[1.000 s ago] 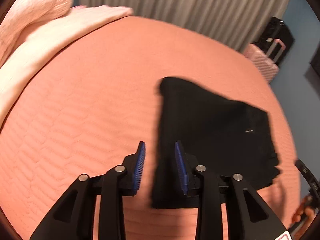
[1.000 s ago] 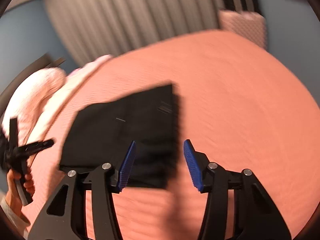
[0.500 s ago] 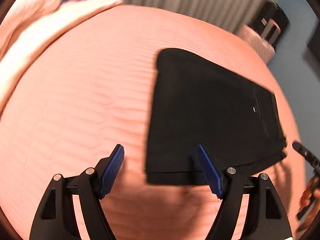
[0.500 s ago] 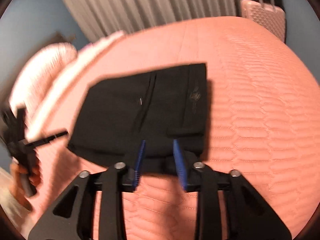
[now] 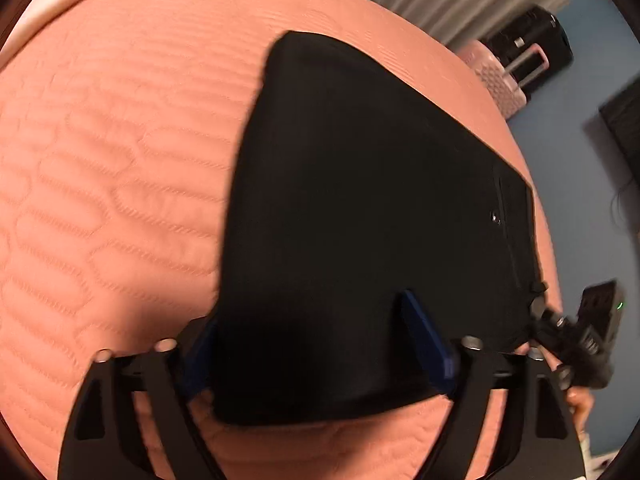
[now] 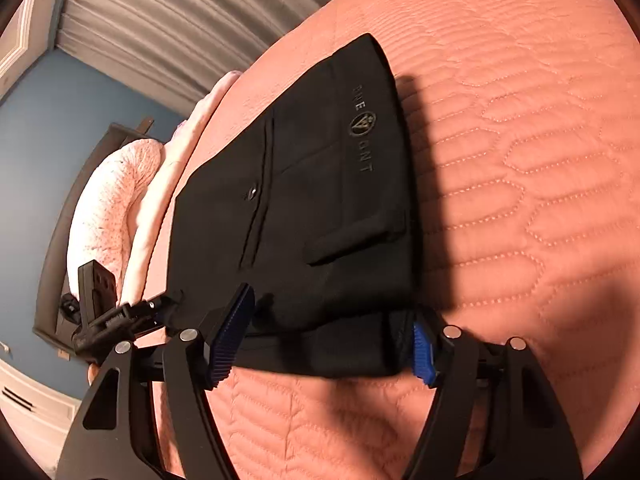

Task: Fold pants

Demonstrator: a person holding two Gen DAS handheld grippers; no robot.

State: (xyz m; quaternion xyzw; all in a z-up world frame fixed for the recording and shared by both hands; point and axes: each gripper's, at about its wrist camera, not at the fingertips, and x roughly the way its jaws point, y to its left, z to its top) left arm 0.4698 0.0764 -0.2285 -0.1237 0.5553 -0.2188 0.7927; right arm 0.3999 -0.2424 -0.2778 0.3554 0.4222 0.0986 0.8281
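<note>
Left claw and right claw, both spread wide and gripping nothing, straddle the near edge of the folded black pants lying flat on the quilted bed.

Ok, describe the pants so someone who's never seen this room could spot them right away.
Start at the big salmon quilted bedspread. On it lies one flat black rectangle, the folded pants. They are the only dark item there, with a grey logo and a small metal snap.

pants: on bed, toward its right edge
pillows: head end
suitcases: beyond bed's far right corner
</note>
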